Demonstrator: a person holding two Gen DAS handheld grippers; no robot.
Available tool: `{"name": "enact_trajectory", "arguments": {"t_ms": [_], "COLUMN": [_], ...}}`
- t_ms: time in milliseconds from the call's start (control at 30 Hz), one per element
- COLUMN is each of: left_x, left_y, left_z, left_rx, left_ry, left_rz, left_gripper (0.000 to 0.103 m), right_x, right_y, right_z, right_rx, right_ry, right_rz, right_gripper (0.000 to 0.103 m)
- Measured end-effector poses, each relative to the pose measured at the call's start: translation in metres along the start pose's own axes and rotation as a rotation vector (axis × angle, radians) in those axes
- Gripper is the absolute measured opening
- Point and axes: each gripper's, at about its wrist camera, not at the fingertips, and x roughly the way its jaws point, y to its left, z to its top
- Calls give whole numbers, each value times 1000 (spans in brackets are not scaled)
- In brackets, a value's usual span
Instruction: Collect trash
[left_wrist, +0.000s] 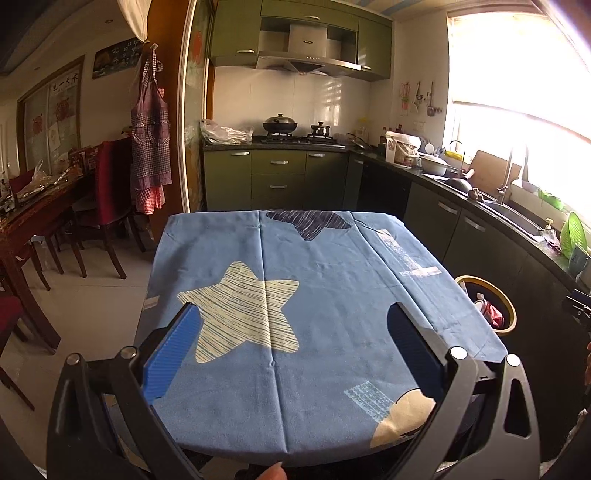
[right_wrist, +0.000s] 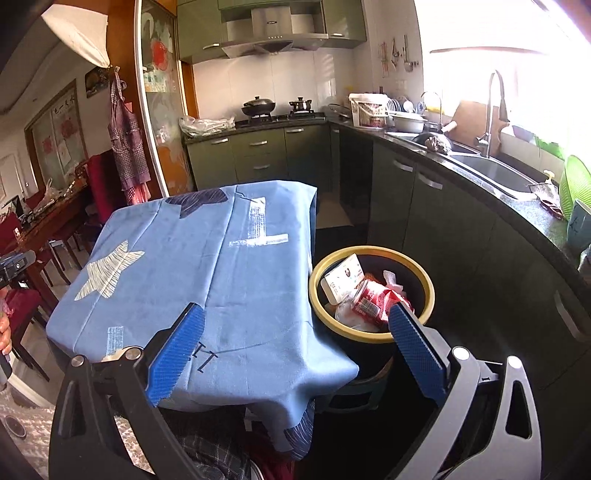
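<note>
A black trash bin with a yellow rim (right_wrist: 369, 334) stands on the floor to the right of the table; it also shows in the left wrist view (left_wrist: 511, 314). Inside lie a crushed red can (right_wrist: 373, 297), a white carton (right_wrist: 343, 278) and crumpled white paper (right_wrist: 349, 317). My right gripper (right_wrist: 295, 325) is open and empty, above the table's right edge and the bin's near rim. My left gripper (left_wrist: 295, 325) is open and empty, over the near part of the table. The table wears a blue cloth with star prints (left_wrist: 325, 295), and I see no trash on it.
Dark kitchen cabinets and a counter with a sink (right_wrist: 491, 173) run along the right, close behind the bin. A wooden dining table (left_wrist: 33, 214) with red chairs (left_wrist: 110, 184) stands at the left. A stove with pots (left_wrist: 280, 125) is at the back.
</note>
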Motion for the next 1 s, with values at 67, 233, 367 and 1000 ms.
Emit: {"name": "enact_trajectory", "arguments": {"t_ms": [67, 233, 367, 1000], "left_x": [-5, -11, -14, -11], "left_y": [1, 3, 8, 18], "left_z": [-1, -2, -2, -5], "left_rx": [3, 6, -13, -38], "left_ry": [1, -4, -8, 9], "left_rz": [7, 33, 31, 28], "left_gripper": [96, 96, 96, 96], "right_x": [-7, -17, -13, -2], "right_y": [6, 12, 9, 5], "right_z": [1, -1, -1, 0], "right_rx": [-5, -14, -6, -1], "right_ry": [-16, -46, -50, -50], "right_rz": [3, -16, -46, -57], "right_gripper": [98, 98, 98, 98]}}
